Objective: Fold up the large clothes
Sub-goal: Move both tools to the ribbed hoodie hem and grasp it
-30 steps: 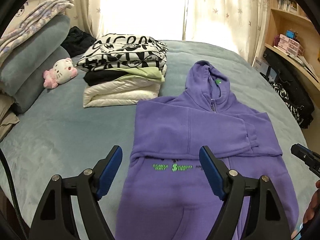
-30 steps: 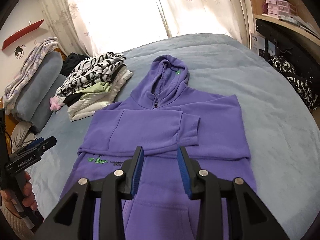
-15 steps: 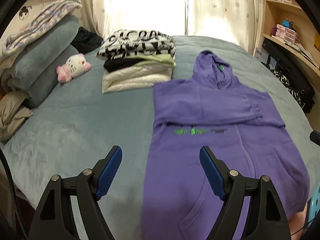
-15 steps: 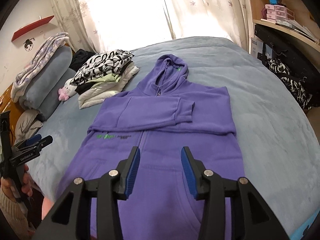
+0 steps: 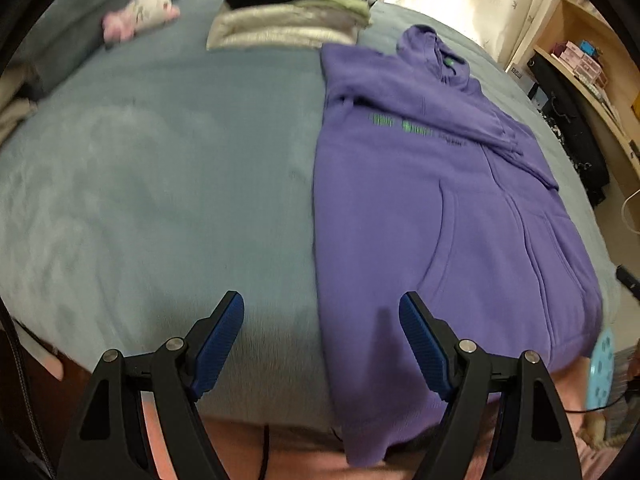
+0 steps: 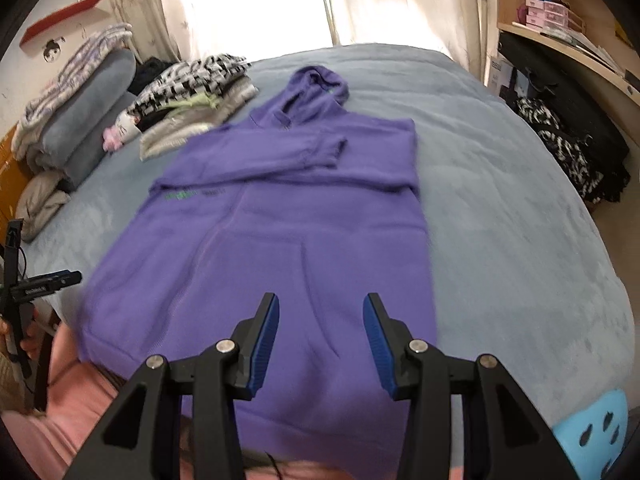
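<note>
A purple hoodie (image 5: 432, 208) lies face up on the blue-grey bed (image 5: 160, 184), hood far, both sleeves folded across the chest, hem hanging over the near edge. It also shows in the right wrist view (image 6: 280, 248). My left gripper (image 5: 322, 332) is open and empty, above the hoodie's near left corner at the bed edge. My right gripper (image 6: 320, 328) is open and empty, above the middle of the hem. The left gripper's body (image 6: 44, 282) shows at the left of the right wrist view.
A stack of folded clothes (image 6: 196, 96) and a pink-white plush toy (image 6: 120, 132) lie at the far left of the bed. Grey pillows (image 6: 80, 120) sit further left. Shelves and dark bags (image 6: 568, 136) stand on the right. A light blue perforated object (image 6: 596, 432) is near right.
Both grippers have pulled back toward the near bed edge and lower, from the chest to the hem. The right gripper's jaws have opened wider. The hoodie has not moved.
</note>
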